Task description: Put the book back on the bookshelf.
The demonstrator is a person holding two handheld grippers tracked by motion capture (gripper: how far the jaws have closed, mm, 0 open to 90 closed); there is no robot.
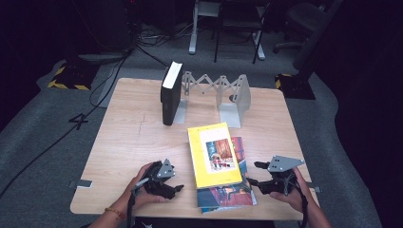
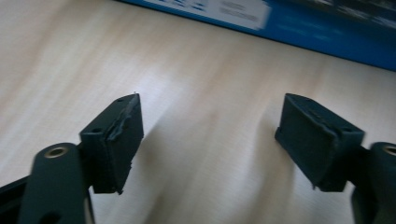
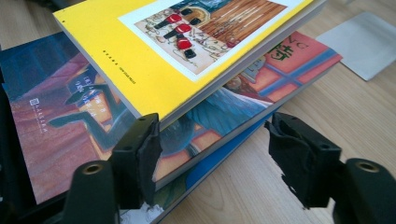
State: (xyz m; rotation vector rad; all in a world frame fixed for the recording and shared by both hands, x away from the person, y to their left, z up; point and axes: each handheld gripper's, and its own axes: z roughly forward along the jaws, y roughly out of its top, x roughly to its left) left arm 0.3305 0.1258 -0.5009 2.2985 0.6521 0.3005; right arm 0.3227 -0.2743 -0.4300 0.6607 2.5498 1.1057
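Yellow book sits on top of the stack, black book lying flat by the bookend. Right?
Not quite. The black book stands upright against the metal bookend, as the high view shows. The yellow book is indeed on top of the stack.

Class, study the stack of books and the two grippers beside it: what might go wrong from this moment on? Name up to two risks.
1. The yellow book lies askew on the stack, overhanging the colourful book below; a sideways nudge from the right gripper might slide it off.
2. The stack sits near the table's front edge; a push toward the person might tip it over the edge.
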